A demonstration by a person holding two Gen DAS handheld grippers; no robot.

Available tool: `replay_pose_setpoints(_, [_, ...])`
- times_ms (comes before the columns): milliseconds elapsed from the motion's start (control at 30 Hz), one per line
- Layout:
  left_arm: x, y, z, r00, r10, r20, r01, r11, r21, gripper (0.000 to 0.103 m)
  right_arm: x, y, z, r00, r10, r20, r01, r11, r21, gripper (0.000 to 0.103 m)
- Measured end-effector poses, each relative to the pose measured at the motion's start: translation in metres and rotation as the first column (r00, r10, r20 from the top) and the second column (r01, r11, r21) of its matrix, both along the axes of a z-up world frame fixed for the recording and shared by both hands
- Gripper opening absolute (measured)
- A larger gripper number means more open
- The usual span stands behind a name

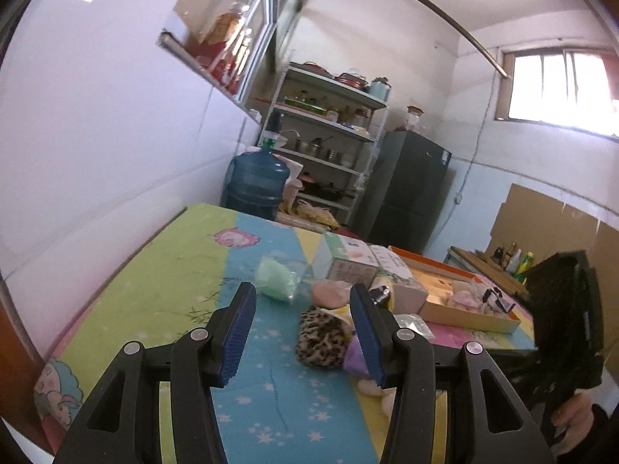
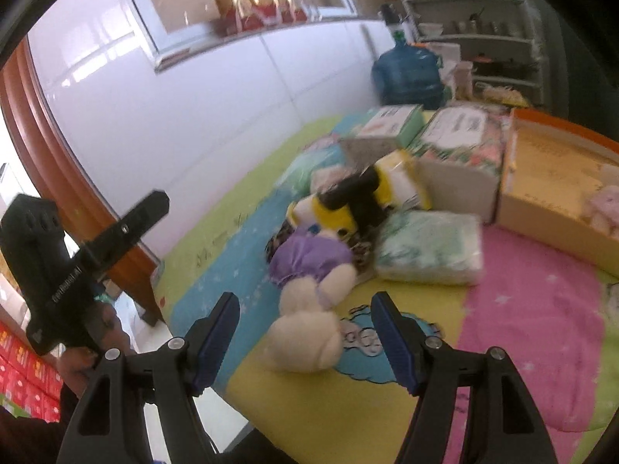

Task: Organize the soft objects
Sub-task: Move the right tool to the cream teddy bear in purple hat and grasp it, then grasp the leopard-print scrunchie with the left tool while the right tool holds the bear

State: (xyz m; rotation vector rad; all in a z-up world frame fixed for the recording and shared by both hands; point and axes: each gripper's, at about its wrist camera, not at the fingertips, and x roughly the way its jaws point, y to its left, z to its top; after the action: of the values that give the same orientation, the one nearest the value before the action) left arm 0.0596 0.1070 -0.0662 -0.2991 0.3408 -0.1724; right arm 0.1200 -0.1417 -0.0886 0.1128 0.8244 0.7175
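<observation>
While both claws hang above the table (image 2: pixel 534 290) with its colourful cartoon cover, we look at the soft things heaped in the middle of it. Our right claw (image 2: pixel 305 334) is spread wide and holds nothing; its fingers stand on both sides of the cream legs of a plush doll (image 2: pixel 309 270) in a purple dress, but they do not touch it yet. Our left claw (image 1: pixel 303 332) is also wide and empty, and it points at a leopard-print plush (image 1: pixel 323 334) that lies just beside the doll.

We judge the doll to be light and very soft, so it will give way under the pads and may bend or hang down when lifted. The legs are thick and round, a good place to take hold, but the body under the dress looks firmer and nearer to the middle, so the doll would swing less from there. The fabric should not be slippery.

A black and yellow toy (image 2: pixel 359 197) rests against the doll's upper part, so lifting could pull it along. A soft white packet (image 2: pixel 429 247) lies near, and the orange tray (image 2: pixel 510 178) behind it, already holding a pink plush (image 2: pixel 603 208), seems the likely place for these things.
</observation>
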Motion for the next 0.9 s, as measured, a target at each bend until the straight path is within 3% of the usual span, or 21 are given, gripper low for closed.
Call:
replay_pose_setpoints(333, [0.005, 0.005, -0.011, 1.0, -0.011, -0.013, 0.011, 1.0, 0.007, 0.052, 0.013, 0.032, -0.015, 1.0, 0.004, -0.015, -0.006, 0.994, -0.112, 0.07])
replay_pose_setpoints(600, [0.011, 0.002, -0.017, 0.999, -0.027, -0.029, 0.028, 1.0, 0.011, 0.052, 0.014, 0.042, -0.022, 1.0, 0.011, 0.006, -0.01, 0.984, -0.177, 0.05])
replay_pose_setpoints(900, [0.013, -0.004, -0.02, 0.998, -0.048, -0.05, 0.05, 0.998, 0.027, 0.052, 0.007, 0.042, -0.023, 0.999, 0.015, 0.034, -0.009, 0.985, -0.175, 0.044])
